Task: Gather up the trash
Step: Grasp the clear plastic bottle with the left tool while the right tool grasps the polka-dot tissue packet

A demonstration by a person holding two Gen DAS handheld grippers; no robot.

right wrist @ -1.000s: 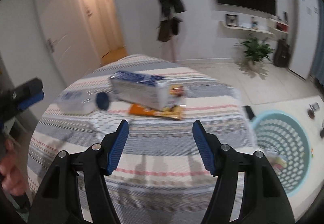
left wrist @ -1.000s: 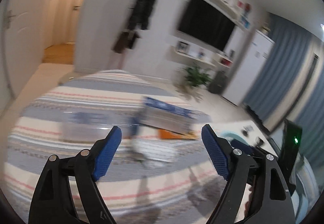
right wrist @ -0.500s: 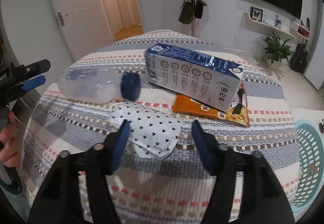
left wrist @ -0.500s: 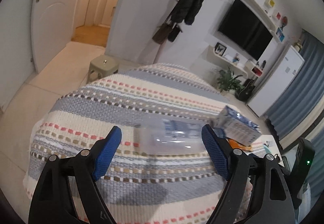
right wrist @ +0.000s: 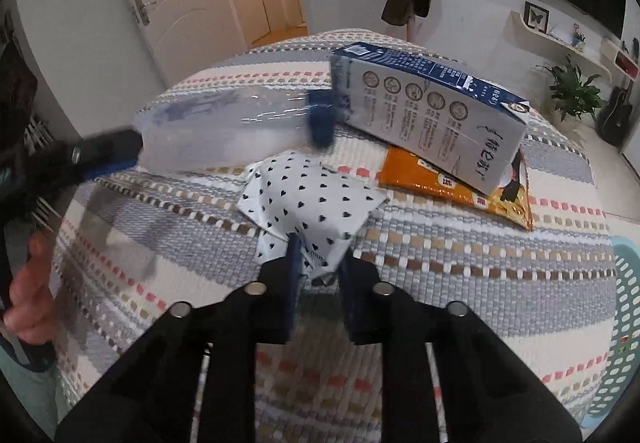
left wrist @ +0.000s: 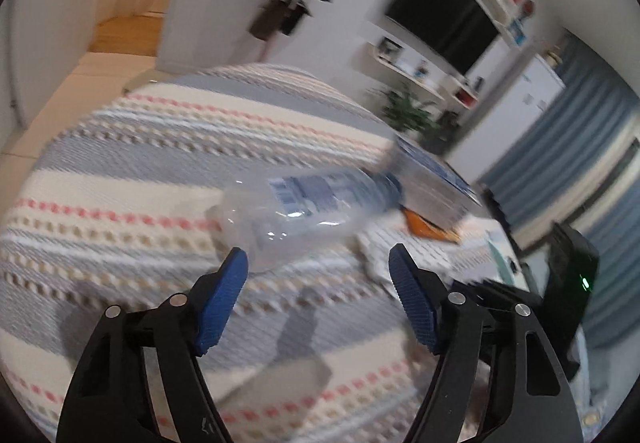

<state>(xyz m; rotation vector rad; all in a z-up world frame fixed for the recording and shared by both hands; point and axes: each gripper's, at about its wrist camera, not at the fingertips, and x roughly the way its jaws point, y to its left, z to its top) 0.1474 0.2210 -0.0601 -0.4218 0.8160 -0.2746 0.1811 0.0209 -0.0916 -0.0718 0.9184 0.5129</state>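
On the striped tablecloth lie a clear plastic bottle with a blue cap, a blue-and-white milk carton, an orange snack wrapper under the carton, and a white heart-print paper wrapper. My right gripper is shut on the near edge of the heart-print wrapper. My left gripper is open, its blue pads just short of the bottle; it also shows at the left of the right wrist view, beside the bottle's base.
A light blue perforated basket stands off the table's right edge. A door and hallway lie behind, with a hanging coat, bags, a wall TV, shelves and a plant. My hand shows at left.
My right gripper has moved down and closed on the heart-print wrapper. My left gripper has moved in toward the bottle's base, still open.
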